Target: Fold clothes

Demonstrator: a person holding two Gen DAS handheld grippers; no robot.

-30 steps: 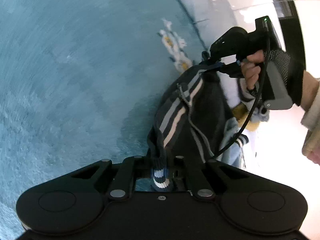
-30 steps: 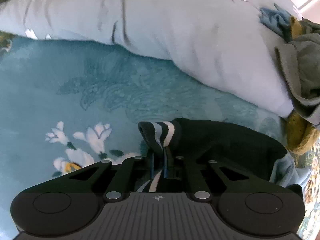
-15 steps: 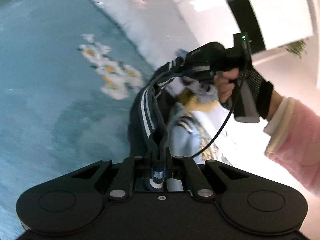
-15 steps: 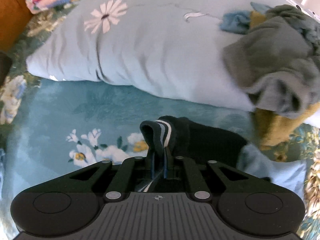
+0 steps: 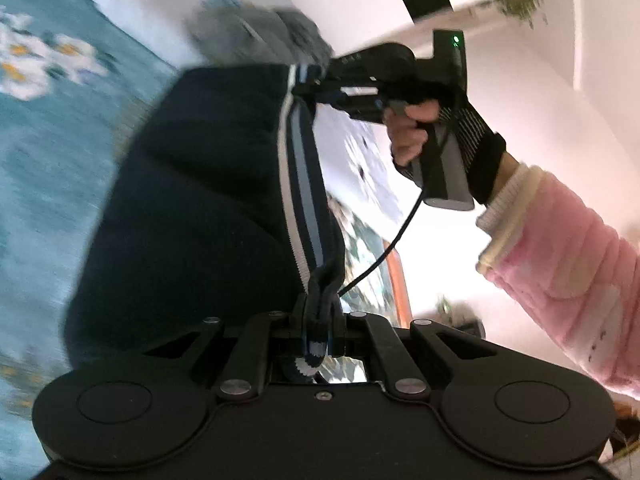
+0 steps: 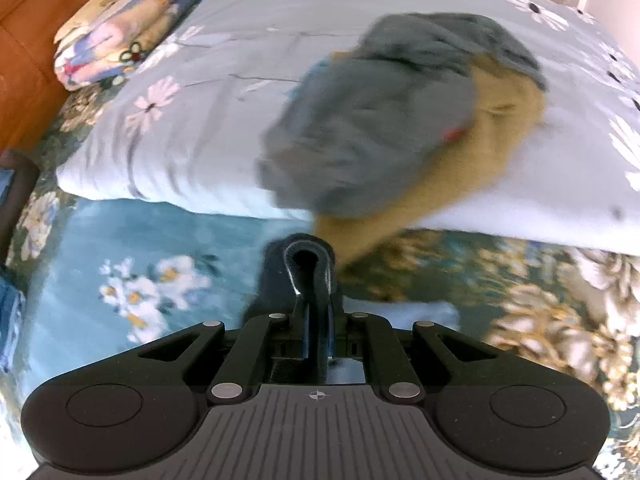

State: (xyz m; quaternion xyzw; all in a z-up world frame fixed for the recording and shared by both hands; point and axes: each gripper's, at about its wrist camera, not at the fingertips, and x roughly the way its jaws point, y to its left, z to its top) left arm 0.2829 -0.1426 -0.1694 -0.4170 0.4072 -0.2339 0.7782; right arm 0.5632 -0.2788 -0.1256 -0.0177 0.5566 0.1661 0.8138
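Both tools, left tool [image 5: 320, 320] and right tool [image 6: 318, 320], were clamped on the striped rib band of the dark navy knit garment [image 5: 192, 200], hanging above the teal floral bed [image 6: 120, 240]; thin pinches risked slipping, or snagging the grey-mustard clothes pile [image 6: 400, 120] at 12 o'clock.

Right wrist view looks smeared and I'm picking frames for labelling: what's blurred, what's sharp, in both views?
Right wrist view: grey clothes pile smeared; right gripper sharp. Left wrist view: bedspread streaked, wall blown out; left gripper and striped hem sharp.
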